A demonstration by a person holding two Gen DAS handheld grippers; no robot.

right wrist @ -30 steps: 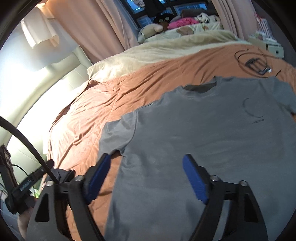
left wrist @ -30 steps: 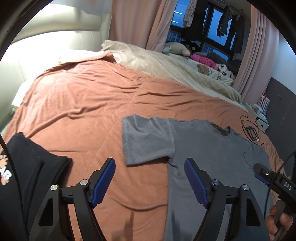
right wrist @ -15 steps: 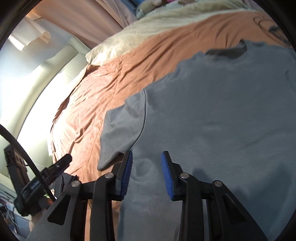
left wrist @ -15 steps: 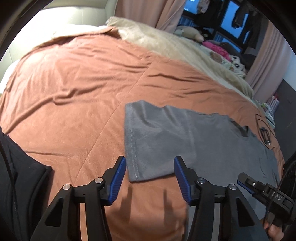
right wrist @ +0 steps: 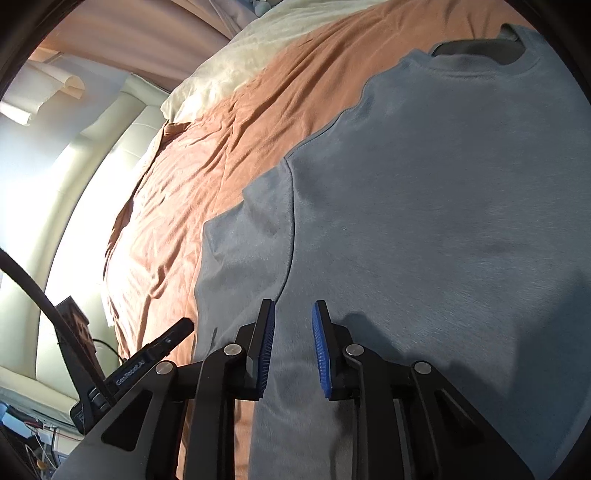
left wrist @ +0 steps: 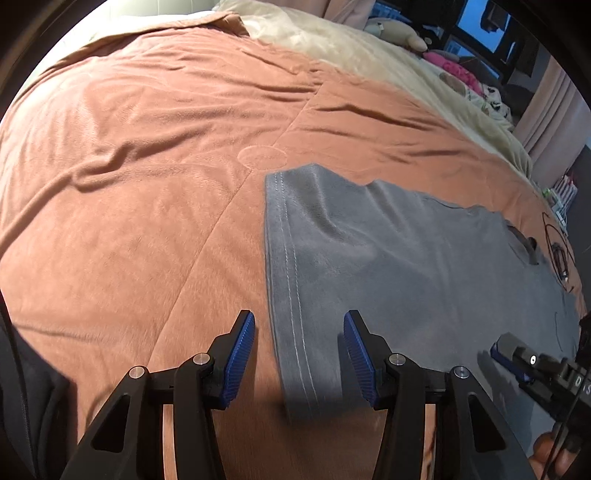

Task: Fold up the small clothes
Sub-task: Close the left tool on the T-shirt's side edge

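Note:
A grey T-shirt (left wrist: 406, 266) lies flat, front up, on the rust-brown bedspread (left wrist: 147, 184). My left gripper (left wrist: 299, 350) hovers low over the sleeve's stitched hem (left wrist: 291, 280). It is half open, the hem lies between its blue pads (left wrist: 240, 350), and they do not press on it. My right gripper (right wrist: 293, 339) is over the shirt's body (right wrist: 443, 221) just below the armpit seam. Its jaws are closing, narrow, with grey fabric in the gap and no visible pinch. Each view shows the other gripper's tip: the right gripper (left wrist: 517, 354) and the left gripper (right wrist: 162, 343).
A black garment (left wrist: 22, 387) lies at the bed's near left edge. A beige blanket (left wrist: 369, 48) and soft toys (left wrist: 399, 33) cover the far side. A black cable (left wrist: 557, 251) rests by the collar. A padded headboard (right wrist: 92, 166) is on the left. A hand (left wrist: 554, 454) shows at lower right.
Both grippers came down and forward toward the shirt. The left jaws narrowed around the sleeve hem. The right jaws narrowed a lot over the fabric by the armpit.

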